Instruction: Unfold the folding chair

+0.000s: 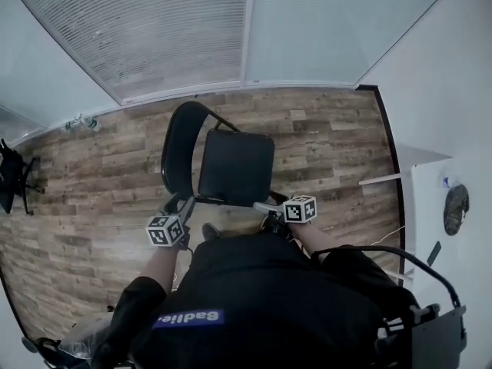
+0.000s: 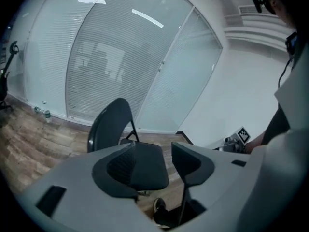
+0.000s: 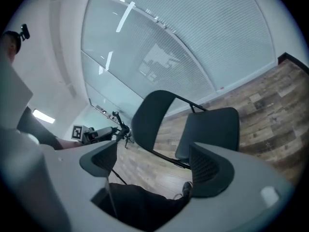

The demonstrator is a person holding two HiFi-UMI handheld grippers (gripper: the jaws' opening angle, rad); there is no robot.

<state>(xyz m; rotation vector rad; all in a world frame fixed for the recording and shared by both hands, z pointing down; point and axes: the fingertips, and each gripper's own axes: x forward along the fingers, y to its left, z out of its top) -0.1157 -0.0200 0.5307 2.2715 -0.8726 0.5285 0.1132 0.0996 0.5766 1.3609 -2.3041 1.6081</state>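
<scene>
"Where's the chair point(image 1: 231, 177) from my claws?"

"On the floor point(image 1: 100, 179), just ahead and below both. I judge it's already open. My left claw point(image 2: 153, 151) is nearer its back and my right claw point(image 3: 153, 149) nearer the seat. Both gape, empty."

The person wore a black top point(image 1: 261, 298) with a blue, white-lettered patch point(image 1: 191, 318). The left gripper point(image 2: 153, 159) and right gripper point(image 3: 153, 166) were grey, dark-padded — each carrying a black-and-white marker cube point(image 1: 165, 230).
</scene>
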